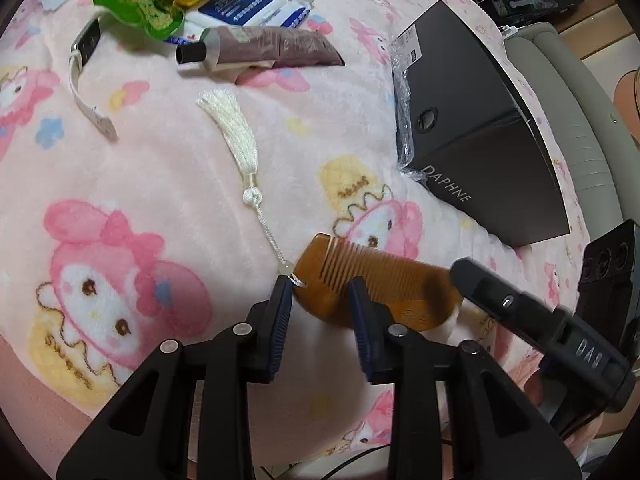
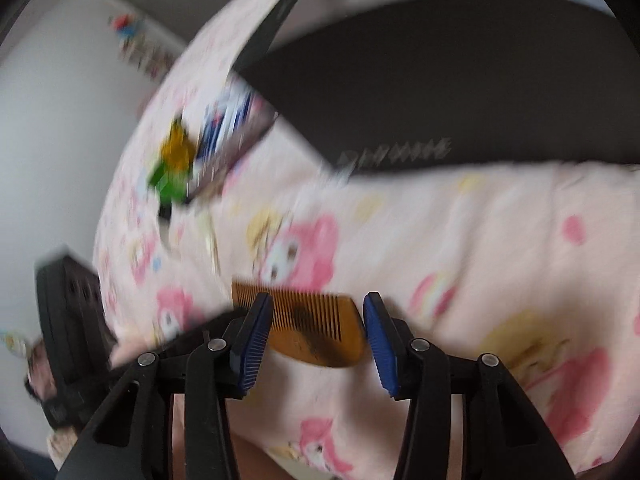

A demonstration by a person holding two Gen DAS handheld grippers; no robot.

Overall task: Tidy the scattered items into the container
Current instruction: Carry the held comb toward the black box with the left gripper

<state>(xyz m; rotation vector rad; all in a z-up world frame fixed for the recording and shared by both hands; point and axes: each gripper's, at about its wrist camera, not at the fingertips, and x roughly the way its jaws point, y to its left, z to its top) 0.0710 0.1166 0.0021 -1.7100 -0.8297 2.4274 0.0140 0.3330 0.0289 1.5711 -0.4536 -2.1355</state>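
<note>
A brown wooden comb [image 1: 360, 284] with a white tassel [image 1: 236, 136] lies on the pink cartoon blanket [image 1: 160, 184]. My left gripper [image 1: 320, 292] is open, its fingers astride the comb's left end. My right gripper [image 2: 318, 308] is open too, its blue pads on either side of the comb [image 2: 316, 328]; its finger [image 1: 500, 300] shows in the left wrist view beside the comb's right end. A black "DAPHNE" box [image 1: 472, 128] lies closed at the right. The right wrist view is blurred.
At the far side lie a brown tube [image 1: 264, 46], a blue-white wipes pack [image 1: 256, 0], a green-yellow wrapper [image 1: 152, 0] and a white-strapped watch [image 1: 86, 64]. A grey bed frame [image 1: 576, 112] runs past the box.
</note>
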